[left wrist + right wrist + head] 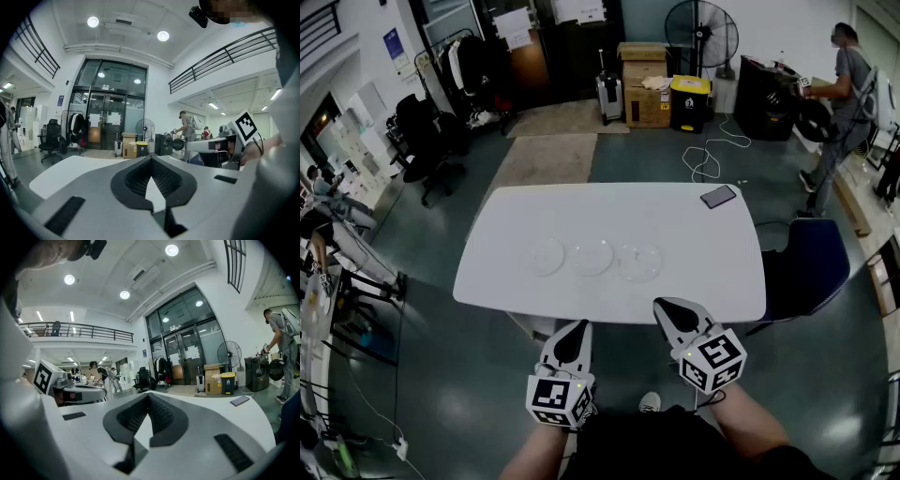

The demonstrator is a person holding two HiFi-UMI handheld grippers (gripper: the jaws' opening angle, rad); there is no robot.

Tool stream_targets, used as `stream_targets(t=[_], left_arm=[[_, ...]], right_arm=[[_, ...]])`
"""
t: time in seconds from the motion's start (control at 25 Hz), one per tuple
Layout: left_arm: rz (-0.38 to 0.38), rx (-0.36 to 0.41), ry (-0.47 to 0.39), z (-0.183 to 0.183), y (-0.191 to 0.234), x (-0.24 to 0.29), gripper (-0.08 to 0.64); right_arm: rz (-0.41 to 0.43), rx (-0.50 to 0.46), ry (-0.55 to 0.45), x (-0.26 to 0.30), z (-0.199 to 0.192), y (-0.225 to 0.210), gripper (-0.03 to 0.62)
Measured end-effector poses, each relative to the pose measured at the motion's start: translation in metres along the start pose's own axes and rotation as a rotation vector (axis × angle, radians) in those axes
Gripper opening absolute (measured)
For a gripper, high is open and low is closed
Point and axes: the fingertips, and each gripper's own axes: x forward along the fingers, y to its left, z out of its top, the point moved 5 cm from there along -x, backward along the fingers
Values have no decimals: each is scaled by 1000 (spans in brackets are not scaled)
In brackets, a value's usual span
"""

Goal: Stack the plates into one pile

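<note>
Plates (592, 256) sit at 12 o'clock on the surface (675, 220). Left hand-held gripper (576, 333) and right hand-held gripper (671, 311) are closed, empty: open one before you reach.

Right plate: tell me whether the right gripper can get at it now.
Probably yes: nothing lies between the right gripper and the right plate, but the shut gripper must open first.

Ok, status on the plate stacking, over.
Both shut and empty: left gripper, right gripper, at the table near edge. Unstacked row: left plate, middle plate, right plate. Only a phone, far corner, clear.
</note>
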Motion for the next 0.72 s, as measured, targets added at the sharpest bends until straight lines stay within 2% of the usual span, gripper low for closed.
stream_targets(t=[0.4,0.72], left_arm=[[9,0,-9,-3,-5,9,17],[23,6,-39,13,0,14,17]], right_arm=[[2,36,-16,-4,-3,-13,17],[25,7,-45,0,12,-13,17]])
